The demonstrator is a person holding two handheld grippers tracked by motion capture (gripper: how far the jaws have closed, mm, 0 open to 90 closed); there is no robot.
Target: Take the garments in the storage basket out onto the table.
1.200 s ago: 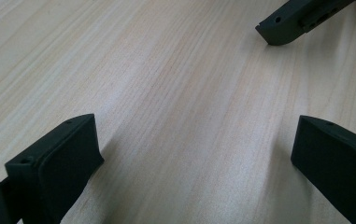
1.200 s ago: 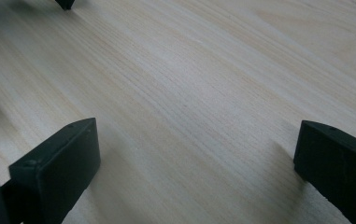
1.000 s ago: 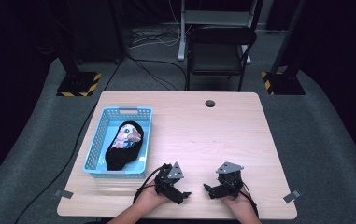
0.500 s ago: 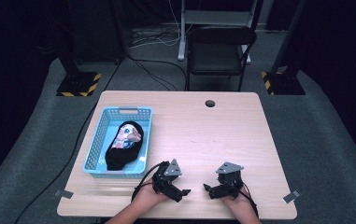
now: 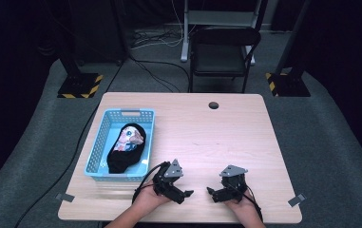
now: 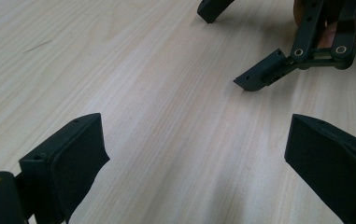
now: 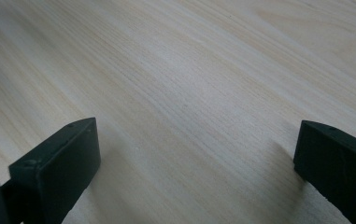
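Both sets of jaws stand wide apart with nothing between them. The left gripper [image 5: 184,194] and right gripper [image 5: 213,194] sit near the desk's [image 5: 226,133] front edge. A black cloth [image 5: 124,154] lies in the blue basket [image 5: 103,137], left of the left gripper.

place: recording studio | signs: black curtains [image 5: 22,42]; hazard-taped stand bases [image 5: 80,85]; lone table [image 5: 235,133]

two black handheld grippers, left gripper [image 5: 182,194] and right gripper [image 5: 213,194], each topped by a grey three-cornered plate. matte black, blocky jaws with small screw holes along the edges; brass-coloured pivot pins at the linkage joints. thin black cable [image 5: 145,178] looping off the left one. bare forearms, no sleeves visible.
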